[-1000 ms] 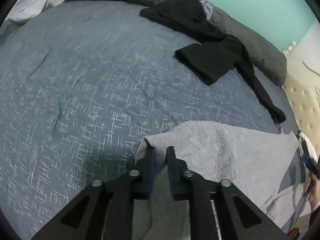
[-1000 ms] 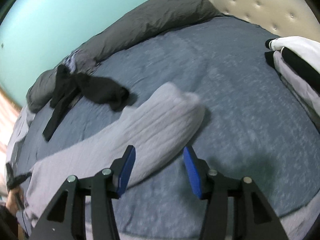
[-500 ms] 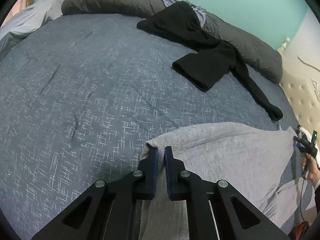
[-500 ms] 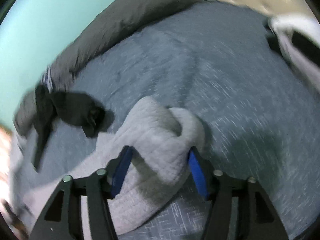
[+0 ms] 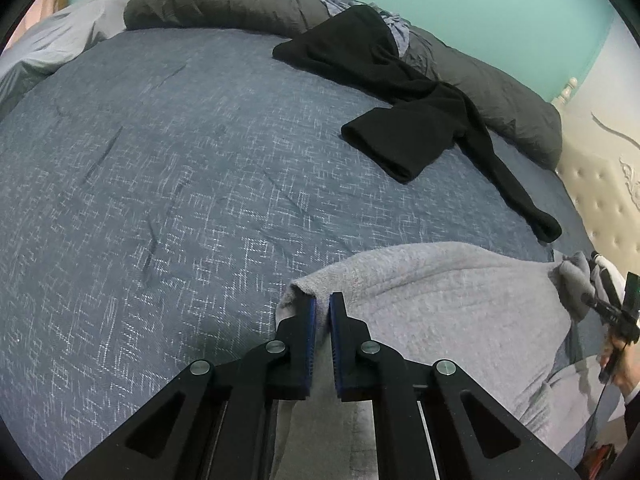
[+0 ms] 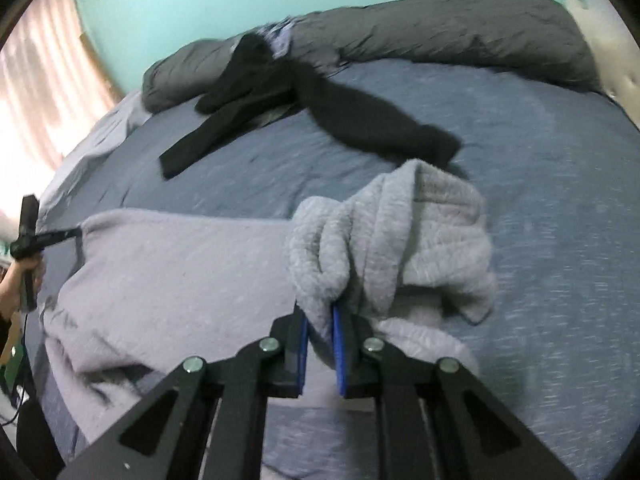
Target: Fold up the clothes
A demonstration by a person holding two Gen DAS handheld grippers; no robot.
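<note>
Lay spread on the blue bed cover [image 5: 168,184]: a grey sweater [image 5: 432,312]. Pinched its near corner tight with the left gripper [image 5: 322,312]. Squeezed a bunched grey sleeve [image 6: 392,240] with the right gripper [image 6: 319,322]. Up at 1 o'clock, a black top [image 5: 408,120].
</note>
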